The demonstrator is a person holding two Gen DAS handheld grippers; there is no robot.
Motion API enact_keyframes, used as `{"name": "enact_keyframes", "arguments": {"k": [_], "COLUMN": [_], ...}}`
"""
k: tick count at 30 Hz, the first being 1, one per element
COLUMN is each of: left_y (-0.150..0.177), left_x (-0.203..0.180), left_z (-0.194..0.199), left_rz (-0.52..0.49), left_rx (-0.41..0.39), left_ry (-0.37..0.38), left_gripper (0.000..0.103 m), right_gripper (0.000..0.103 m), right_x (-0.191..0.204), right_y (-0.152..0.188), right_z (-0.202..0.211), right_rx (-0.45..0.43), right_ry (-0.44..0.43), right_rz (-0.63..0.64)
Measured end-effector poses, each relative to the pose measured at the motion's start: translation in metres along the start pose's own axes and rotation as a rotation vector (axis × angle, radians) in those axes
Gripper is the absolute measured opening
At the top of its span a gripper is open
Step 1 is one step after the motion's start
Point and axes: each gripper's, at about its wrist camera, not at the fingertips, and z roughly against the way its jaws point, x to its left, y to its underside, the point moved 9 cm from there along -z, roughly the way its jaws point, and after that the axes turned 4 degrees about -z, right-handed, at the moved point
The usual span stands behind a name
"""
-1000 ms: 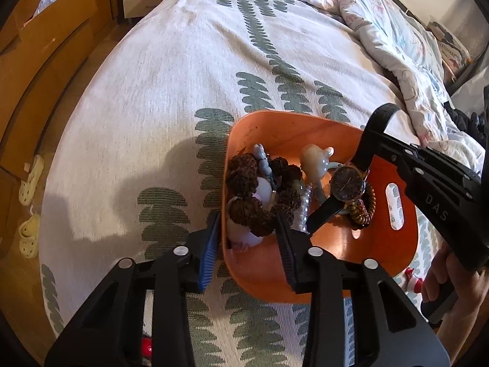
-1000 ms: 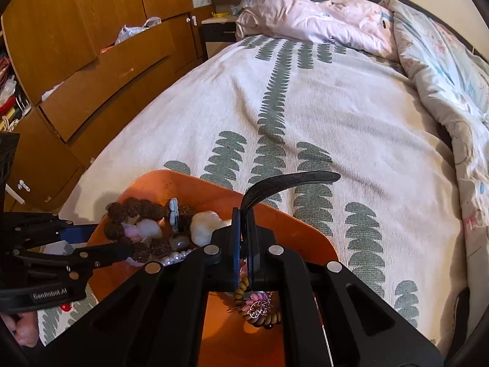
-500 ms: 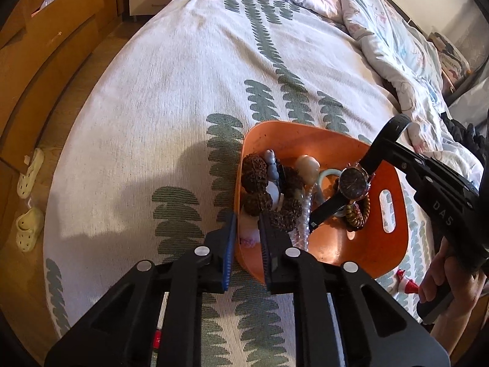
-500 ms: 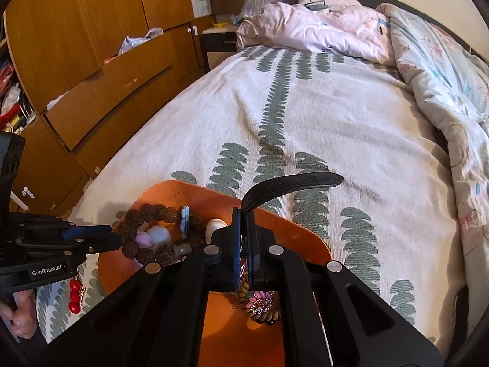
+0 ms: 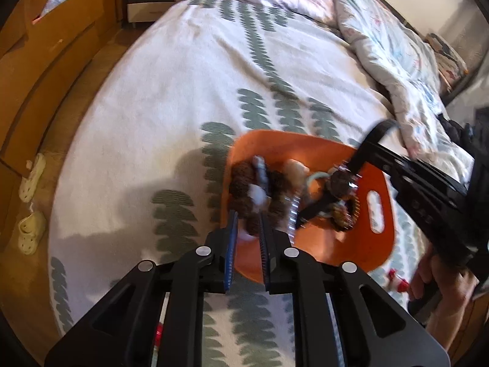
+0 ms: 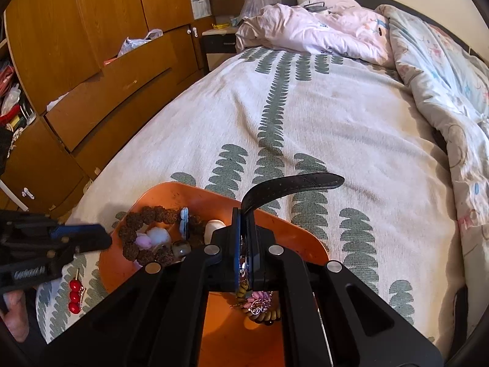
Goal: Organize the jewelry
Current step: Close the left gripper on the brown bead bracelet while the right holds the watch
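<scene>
The orange tray (image 5: 311,246) lies on the bed near its foot; it is rigid, light and smooth, and is best gripped at the rim. The left gripper (image 5: 248,235) is nearly closed, with the tray's near rim and part of the brown bead bracelet (image 5: 243,180) between its 2 pads. That bracelet is knobbly, limp and easy to snag. The right gripper (image 6: 243,238) is clamped on the watch (image 5: 340,180) strap, which is flexible; the heavier case hangs below.
</scene>
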Motion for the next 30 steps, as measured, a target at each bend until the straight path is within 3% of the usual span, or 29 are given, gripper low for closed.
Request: {"name": "enact_keyframes", "arguments": {"k": [6,8,10,13,18,22,30], "left_y": [0.009,0.010,0.008,0.004,0.001,-0.003,-0.005], "left_x": [0.000,0.000,-0.003,-0.005,-0.004,-0.003,-0.002], "left_z": [-0.014,-0.020,-0.023,-0.025,-0.030,-0.032,-0.031], "left_rz": [0.008,0.021,0.027,0.015,0.013,-0.008,-0.015], "left_rx": [0.053,0.069,0.073,0.055,0.037,0.013,-0.005], "left_ry": [-0.072,-0.071,-0.050,-0.074,-0.084,-0.118,-0.103], "left_gripper": [0.022,0.027,0.038,0.042,0.041,0.032,0.020], "right_gripper": [0.005,0.005,0.005,0.005,0.005,0.005,0.005], "right_x": [0.000,0.000,0.001,0.002,0.003,0.002,0.002], "right_y": [-0.001,-0.002,-0.002,-0.002,-0.002,-0.001,-0.002], "right_z": [0.001,0.001,0.001,0.001,0.001,0.000,-0.001], "right_rx": [-0.006,-0.008,-0.008,-0.007,-0.006,-0.004,-0.005], "right_ry": [0.001,0.000,0.000,-0.001,-0.003,-0.002,-0.001], "right_rz": [-0.002,-0.002,-0.001,0.000,0.001,0.003,0.001]}}
